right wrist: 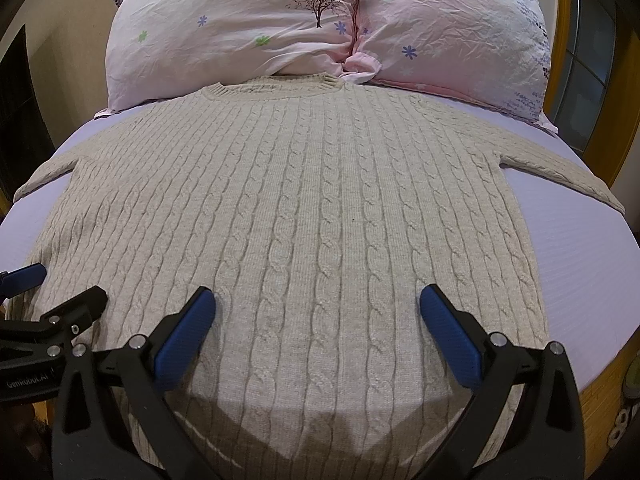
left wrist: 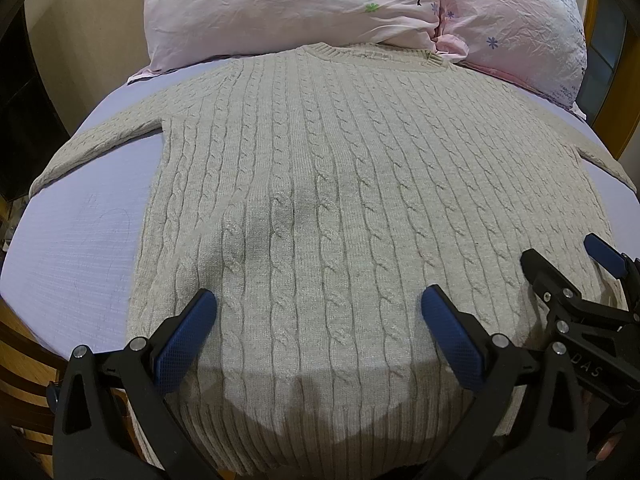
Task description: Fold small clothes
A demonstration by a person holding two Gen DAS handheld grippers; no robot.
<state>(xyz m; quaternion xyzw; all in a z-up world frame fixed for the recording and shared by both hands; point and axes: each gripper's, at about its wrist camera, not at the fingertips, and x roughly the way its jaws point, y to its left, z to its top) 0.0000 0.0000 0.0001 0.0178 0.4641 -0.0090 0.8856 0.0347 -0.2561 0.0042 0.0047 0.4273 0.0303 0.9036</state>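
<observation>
Sweater [left wrist: 320, 200] flat, soft, floppy knit; I'd pinch hem corners. Left gripper [left wrist: 318, 320], right gripper [right wrist: 316, 320] both spread, empty.

Bed [left wrist: 80, 240] bears sweater [left wrist: 320, 200] (flat), pillows [left wrist: 280, 8].

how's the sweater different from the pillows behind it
The sweater is plain beige cable knit; the pillows are pink, printed with flowers and trees. The sweater lies flat and spread out; the pillows are puffy and wrinkled. Both rest on the lavender sheet.
</observation>
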